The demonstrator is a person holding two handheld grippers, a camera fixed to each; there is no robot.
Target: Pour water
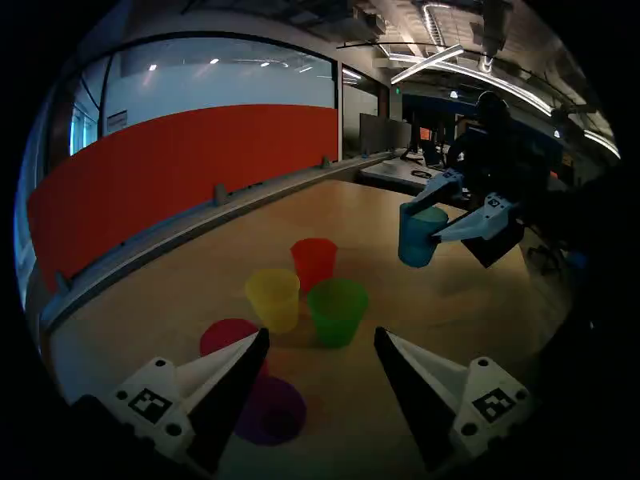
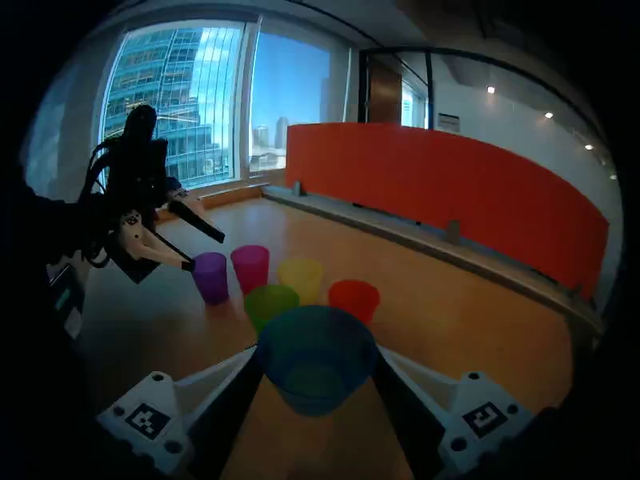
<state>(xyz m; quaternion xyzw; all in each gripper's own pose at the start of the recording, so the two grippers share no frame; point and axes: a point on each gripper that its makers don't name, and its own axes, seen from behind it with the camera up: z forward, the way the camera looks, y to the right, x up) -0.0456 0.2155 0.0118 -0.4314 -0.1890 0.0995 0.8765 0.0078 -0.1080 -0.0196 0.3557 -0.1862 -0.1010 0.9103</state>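
Blue cup (image 1: 416, 244) clamped in right gripper (image 1: 422, 226); left gripper (image 1: 320, 340) empty.
Left gripper view: the left gripper's fingers stood apart, with the purple cup (image 1: 272, 412) low beside one of them; farther off, the right gripper held the blue cup clear of the table (image 1: 448, 312). Right gripper view: both fingers pressed the blue cup between them, with the green cup (image 2: 268, 302) just beyond.

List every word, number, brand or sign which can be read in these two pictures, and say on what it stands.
No text can be read.
Wall sign above the orange panel: too small to read.
Square markers on the left tool and right tool: black-and-white patterns, no letters.
Blue cup in the right tool: no print seen.
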